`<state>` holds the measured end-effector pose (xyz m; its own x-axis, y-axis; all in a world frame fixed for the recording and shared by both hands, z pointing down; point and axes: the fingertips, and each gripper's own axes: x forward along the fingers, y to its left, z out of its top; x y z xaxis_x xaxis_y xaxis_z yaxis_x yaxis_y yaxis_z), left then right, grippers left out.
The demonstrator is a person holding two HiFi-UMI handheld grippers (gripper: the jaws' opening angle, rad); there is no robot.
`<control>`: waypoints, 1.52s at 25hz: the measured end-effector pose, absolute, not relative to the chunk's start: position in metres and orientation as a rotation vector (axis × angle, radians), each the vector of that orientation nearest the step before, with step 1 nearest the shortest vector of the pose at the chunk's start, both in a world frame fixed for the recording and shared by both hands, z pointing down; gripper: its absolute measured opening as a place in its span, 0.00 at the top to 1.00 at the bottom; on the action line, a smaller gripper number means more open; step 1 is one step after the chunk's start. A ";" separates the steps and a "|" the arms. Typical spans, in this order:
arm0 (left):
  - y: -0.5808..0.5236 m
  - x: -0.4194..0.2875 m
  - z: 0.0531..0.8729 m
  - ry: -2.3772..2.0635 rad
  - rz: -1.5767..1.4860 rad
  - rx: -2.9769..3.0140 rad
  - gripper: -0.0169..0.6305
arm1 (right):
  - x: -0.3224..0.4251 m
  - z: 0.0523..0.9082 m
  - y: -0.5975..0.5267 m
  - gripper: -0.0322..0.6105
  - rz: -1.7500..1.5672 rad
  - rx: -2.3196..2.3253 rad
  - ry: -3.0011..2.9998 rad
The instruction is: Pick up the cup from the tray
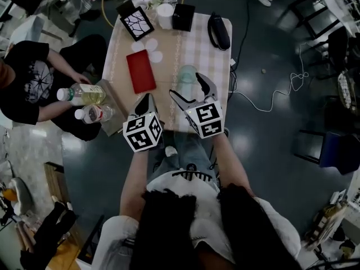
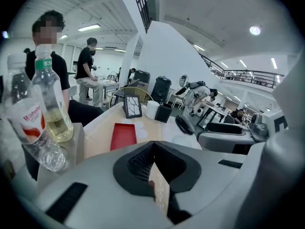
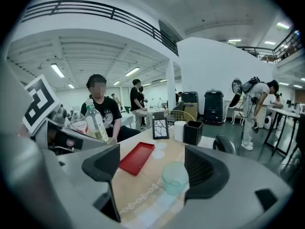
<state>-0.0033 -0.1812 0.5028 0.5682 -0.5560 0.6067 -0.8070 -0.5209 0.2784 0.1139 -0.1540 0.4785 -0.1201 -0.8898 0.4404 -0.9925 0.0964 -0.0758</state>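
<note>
Writing: nothing readable up close, only black-and-white square codes on the cubes (image 1: 142,132), lower centre of the head view.
Left gripper (image 1: 147,99) (image 2: 153,145): fingers pressed together at the tips with nothing between them, held over the near edge of the bench (image 1: 211,66).
Right gripper (image 1: 185,84) (image 3: 151,165): fingers spread wide, gripping nothing.
Cup (image 1: 187,75) (image 3: 174,177): clear, pale green and upright. It's on the bench cloth, not on the tray, and sits in the gap between the right gripper's fingers. In that gripper's view it is close to the right-hand pad. I cannot tell whether they touch.
Tray (image 1: 140,71) (image 2: 123,136) (image 3: 137,158): red and flat, left of the cup and apart from it.
White discs (image 1: 151,45): on the cloth just beyond the tray.
Yellow-liquid bottle (image 1: 81,94) (image 2: 50,104): held by a seated person (image 1: 28,83) at frame left, beside the bench.
Labelled bottle (image 1: 94,113) (image 2: 33,128): red-and-white label, print too blurred to read.
Far end: picture frame (image 1: 136,23) (image 3: 160,128), white cylinder (image 1: 165,14) and black box (image 1: 183,17) in a row. A dark curved object (image 1: 218,31) lies at the upper right of the bench.
</note>
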 end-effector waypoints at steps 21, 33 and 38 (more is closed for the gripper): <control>-0.134 -0.011 0.467 -1.021 0.532 2.359 0.96 | 0.085 0.472 -0.098 0.94 0.624 1.960 -1.879; -0.126 -0.013 0.465 -1.011 0.533 2.376 0.96 | 0.088 0.464 -0.088 0.94 0.626 2.007 -1.854; -0.125 -0.015 0.464 -1.020 0.526 2.379 0.96 | 0.087 0.458 -0.088 0.94 0.584 2.005 -1.856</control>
